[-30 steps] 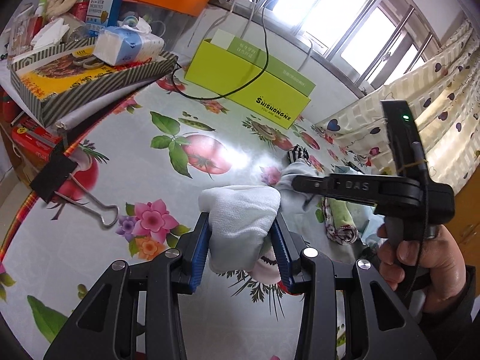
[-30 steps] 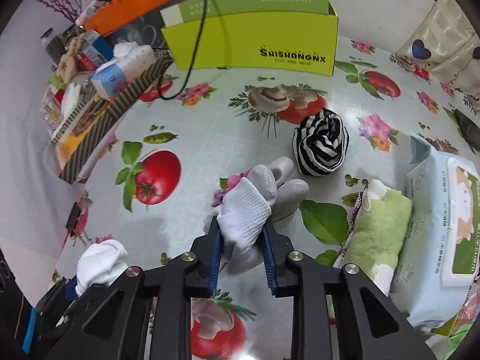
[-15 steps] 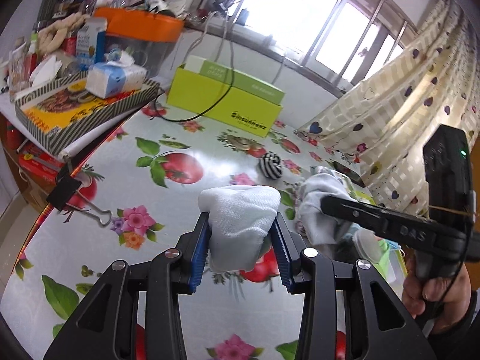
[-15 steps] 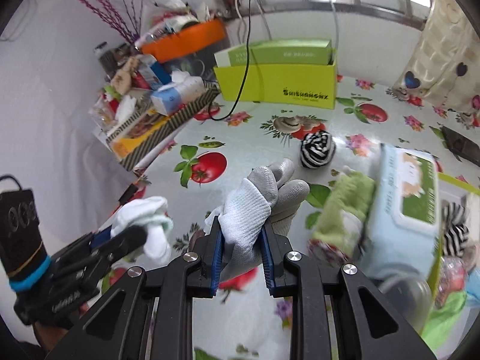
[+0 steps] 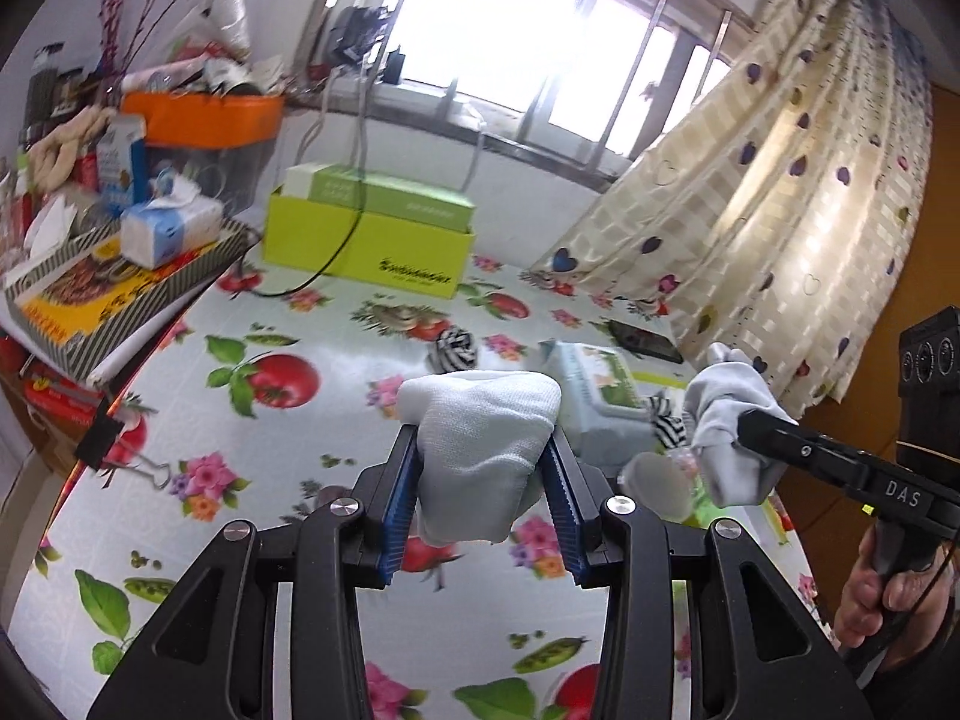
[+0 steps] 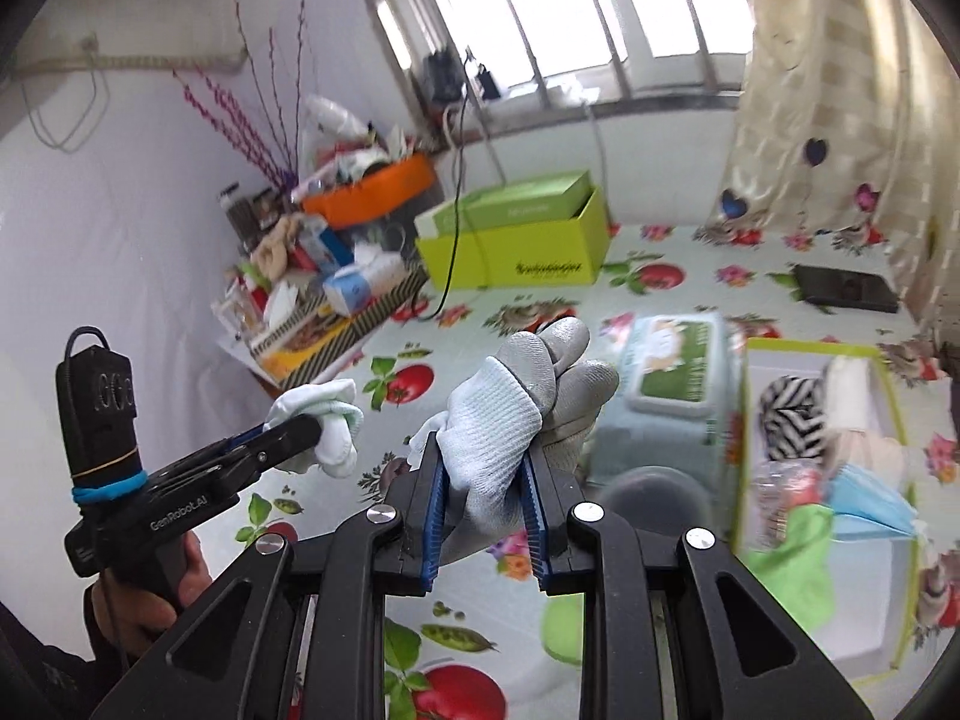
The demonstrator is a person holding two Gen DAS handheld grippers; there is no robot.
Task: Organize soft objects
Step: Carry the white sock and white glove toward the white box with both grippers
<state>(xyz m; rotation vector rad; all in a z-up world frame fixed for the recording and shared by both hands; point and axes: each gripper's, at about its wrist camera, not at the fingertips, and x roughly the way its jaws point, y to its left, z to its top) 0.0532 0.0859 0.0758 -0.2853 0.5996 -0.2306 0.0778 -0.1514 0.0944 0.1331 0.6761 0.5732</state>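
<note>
A folded white cloth is clamped between the blue pads of the left gripper and is held in the air above the fruit-printed tablecloth. A knitted work glove, white at the cuff and grey at the coated fingers, is pinched at the cuff by the right gripper, its fingers standing up past the jaws. Both jaws are closed on fabric, not on each other.

Both items are judged to be light, limp and compressible: the cloth bulges over the pads, and the glove is bunched at the cuff. A bite taken well into the bundle, as seen here, is judged to be safer than one at a loose edge, from which a layer could slide out. The coated palm of the glove is probably grippier than its knit cuff. Nothing fragile is involved, so a firm squeeze should do no harm.

To the right in the right wrist view, a green-rimmed bin is seen, already holding a zebra-striped bundle, a blue face mask and a green cloth; it is judged to be the likely destination. A wet-wipe pack lies just left of it, and a striped sock ball rests farther out on the table. Soft items dropped from a height may unfold, so a low release inside the bin is advised.
</note>
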